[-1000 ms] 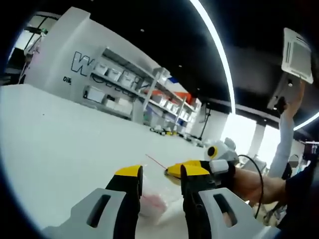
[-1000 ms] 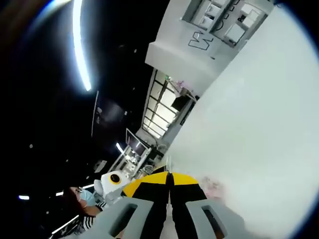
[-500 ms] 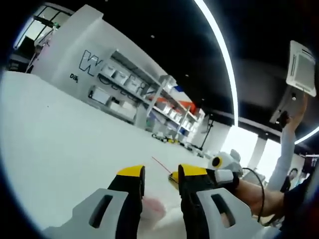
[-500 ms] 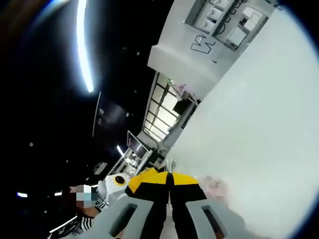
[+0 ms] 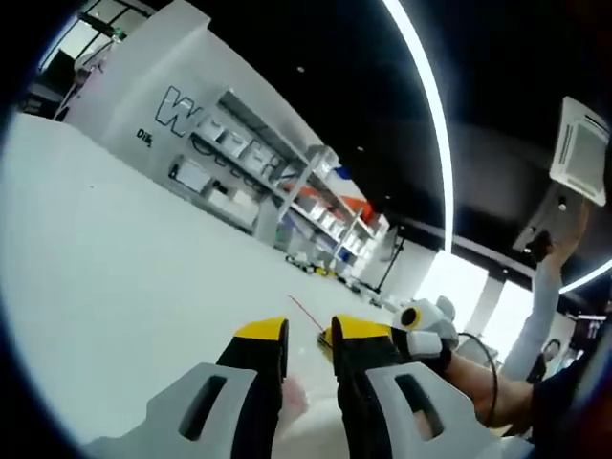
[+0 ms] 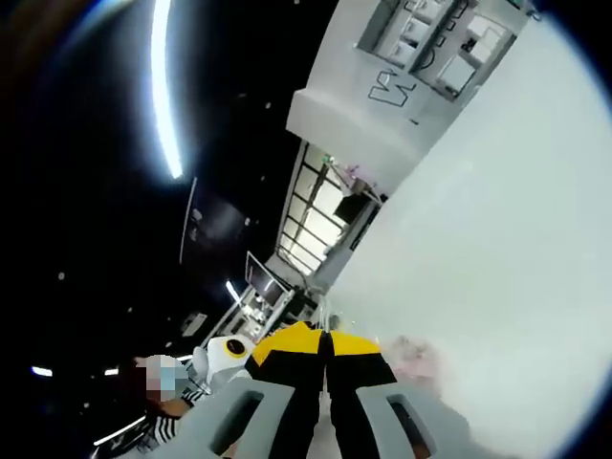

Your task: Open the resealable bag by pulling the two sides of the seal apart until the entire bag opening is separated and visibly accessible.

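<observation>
White table point(image 5: 115, 277) at left. Left gripper point(image 5: 308, 337): yellow-tipped jaws narrowly parted, clear resealable bag point(image 5: 295, 400) with pink contents low between them; whether film is pinched, cannot tell. Right gripper point(image 5: 359, 335) just beside; in right gripper view its jaws point(image 6: 325, 342) pressed together, bag point(image 6: 413, 360) at right.

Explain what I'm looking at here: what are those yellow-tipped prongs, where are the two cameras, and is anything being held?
No robot here: a person holds a gripper in each hand, with a fisheye camera on each looking along its fingers. In the left gripper view, the left gripper has a narrow gap, with the clear resealable bag between its fingers above the white table. The right gripper reaches in beside it. In the right gripper view, the right gripper is closed, seemingly pinching the bag.
</observation>
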A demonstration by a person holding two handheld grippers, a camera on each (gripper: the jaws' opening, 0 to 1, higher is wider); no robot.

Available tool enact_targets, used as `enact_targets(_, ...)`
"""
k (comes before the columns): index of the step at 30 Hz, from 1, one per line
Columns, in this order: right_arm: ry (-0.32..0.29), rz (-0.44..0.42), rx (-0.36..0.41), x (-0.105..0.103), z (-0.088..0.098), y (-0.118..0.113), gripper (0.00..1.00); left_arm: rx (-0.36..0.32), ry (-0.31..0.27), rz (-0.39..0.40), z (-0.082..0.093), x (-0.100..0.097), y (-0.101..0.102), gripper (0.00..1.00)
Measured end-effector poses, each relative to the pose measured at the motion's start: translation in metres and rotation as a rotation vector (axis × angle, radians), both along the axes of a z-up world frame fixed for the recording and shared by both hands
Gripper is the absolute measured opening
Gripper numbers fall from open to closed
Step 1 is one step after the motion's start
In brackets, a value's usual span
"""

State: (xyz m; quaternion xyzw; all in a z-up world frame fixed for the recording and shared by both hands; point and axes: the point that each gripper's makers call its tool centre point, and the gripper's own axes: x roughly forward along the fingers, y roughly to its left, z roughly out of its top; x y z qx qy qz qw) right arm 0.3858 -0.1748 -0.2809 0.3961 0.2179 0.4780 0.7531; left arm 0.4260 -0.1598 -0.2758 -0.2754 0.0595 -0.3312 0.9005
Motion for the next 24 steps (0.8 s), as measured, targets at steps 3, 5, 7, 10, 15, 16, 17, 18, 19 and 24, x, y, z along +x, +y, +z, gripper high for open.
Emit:
enact_targets(3, 0.014, 0.004, 0.017, 0.003, 0.000, 0.000, 0.00, -0.009, 0.004, -0.002, -0.001, 0.000, 0.000, 0.16)
enact_targets(5, 0.037, 0.000, 0.043, 0.009, 0.001, -0.002, 0.00, -0.015, 0.002, -0.011, -0.002, -0.001, -0.001, 0.14)
enact_targets(7, 0.056, 0.000, 0.054, 0.015, 0.000, -0.003, 0.00, -0.015, 0.000, -0.009, -0.003, -0.002, -0.002, 0.11)
enact_targets(10, 0.076, -0.004, 0.075, 0.016, 0.000, -0.004, 0.00, -0.013, -0.001, -0.013, -0.004, -0.003, -0.003, 0.09)
enact_targets(15, 0.083, 0.005, 0.077, 0.016, 0.000, -0.003, 0.00, -0.054, 0.008, -0.033, -0.002, -0.005, -0.004, 0.09)
enact_targets(16, 0.083, 0.008, 0.076, 0.016, 0.000, -0.002, 0.00, -0.061, 0.011, -0.036, -0.003, -0.005, -0.004, 0.09)
enact_targets(17, 0.085, 0.008, 0.075, 0.016, 0.000, -0.002, 0.00, -0.065, 0.015, -0.037, -0.003, -0.004, -0.004, 0.09)
enact_targets(18, 0.087, 0.005, 0.079, 0.017, 0.000, -0.003, 0.00, -0.067, 0.019, -0.038, -0.004, -0.004, -0.004, 0.08)
enact_targets(19, 0.089, 0.006, 0.083, 0.017, 0.000, -0.003, 0.00, -0.069, 0.019, -0.038, -0.003, -0.004, -0.004, 0.07)
enact_targets(24, 0.090, 0.007, 0.090, 0.031, 0.001, -0.002, 0.00, -0.065, 0.024, -0.037, -0.005, -0.007, -0.003, 0.01)
